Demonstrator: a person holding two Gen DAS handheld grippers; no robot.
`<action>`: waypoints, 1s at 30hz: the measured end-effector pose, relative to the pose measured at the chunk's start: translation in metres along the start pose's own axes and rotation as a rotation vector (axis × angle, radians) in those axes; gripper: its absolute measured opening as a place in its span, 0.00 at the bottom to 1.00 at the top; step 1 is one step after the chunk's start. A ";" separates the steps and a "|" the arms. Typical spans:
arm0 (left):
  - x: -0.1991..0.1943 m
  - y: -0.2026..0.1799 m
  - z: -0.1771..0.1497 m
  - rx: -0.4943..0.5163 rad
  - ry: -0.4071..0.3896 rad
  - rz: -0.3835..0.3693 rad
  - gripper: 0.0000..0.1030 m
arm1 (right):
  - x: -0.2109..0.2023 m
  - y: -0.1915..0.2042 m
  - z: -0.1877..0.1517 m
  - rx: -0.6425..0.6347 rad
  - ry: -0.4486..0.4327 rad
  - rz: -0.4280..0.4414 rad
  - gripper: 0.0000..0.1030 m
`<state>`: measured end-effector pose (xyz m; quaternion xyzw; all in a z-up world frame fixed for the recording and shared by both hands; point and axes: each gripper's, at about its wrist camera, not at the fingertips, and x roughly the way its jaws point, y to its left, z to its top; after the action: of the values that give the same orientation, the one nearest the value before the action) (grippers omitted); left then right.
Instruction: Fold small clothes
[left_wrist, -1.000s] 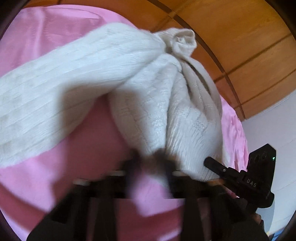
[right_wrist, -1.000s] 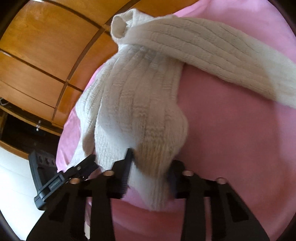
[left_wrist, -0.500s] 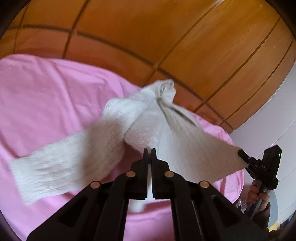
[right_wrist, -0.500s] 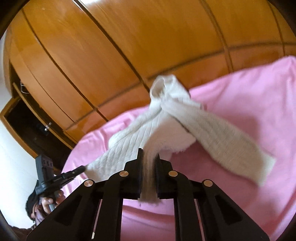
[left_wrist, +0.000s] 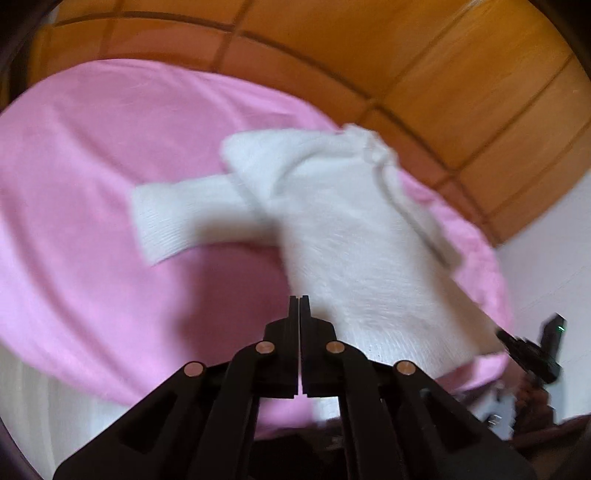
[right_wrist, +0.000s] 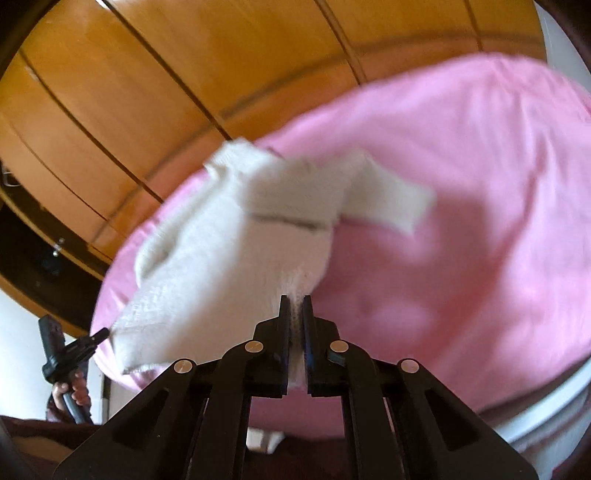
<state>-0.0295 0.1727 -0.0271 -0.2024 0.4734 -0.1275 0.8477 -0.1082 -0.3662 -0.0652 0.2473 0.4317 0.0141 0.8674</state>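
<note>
A small cream knitted sweater hangs stretched in the air above the pink bed sheet. My left gripper is shut on one bottom corner of it. My right gripper is shut on the other bottom corner, with knit showing between its fingers. The sweater spans between the two grippers; its collar end and one sleeve trail toward the bed. In the left wrist view the right gripper shows at the far right, and in the right wrist view the left gripper shows at the far left. Both views are blurred.
Wooden wardrobe doors stand behind the bed. A white wall is at the right. The pink sheet covers the whole bed. The bed's front edge lies just below the grippers.
Both grippers closed on the sweater's bottom corners, then lifted and pulled back and apart. The sweater has spread out wider between them and the sleeve has swung inward.
</note>
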 end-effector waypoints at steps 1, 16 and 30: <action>0.002 0.009 -0.002 -0.024 -0.001 0.014 0.06 | 0.008 0.001 -0.002 -0.018 0.021 -0.029 0.05; 0.049 0.111 0.039 -0.312 -0.097 0.200 0.66 | 0.029 0.019 0.018 -0.056 -0.058 -0.214 0.64; -0.033 0.148 0.128 -0.255 -0.368 0.423 0.01 | 0.058 0.078 0.025 -0.208 -0.056 -0.220 0.64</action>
<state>0.0661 0.3460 -0.0107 -0.2239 0.3560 0.1511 0.8946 -0.0386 -0.2940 -0.0612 0.1077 0.4278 -0.0432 0.8964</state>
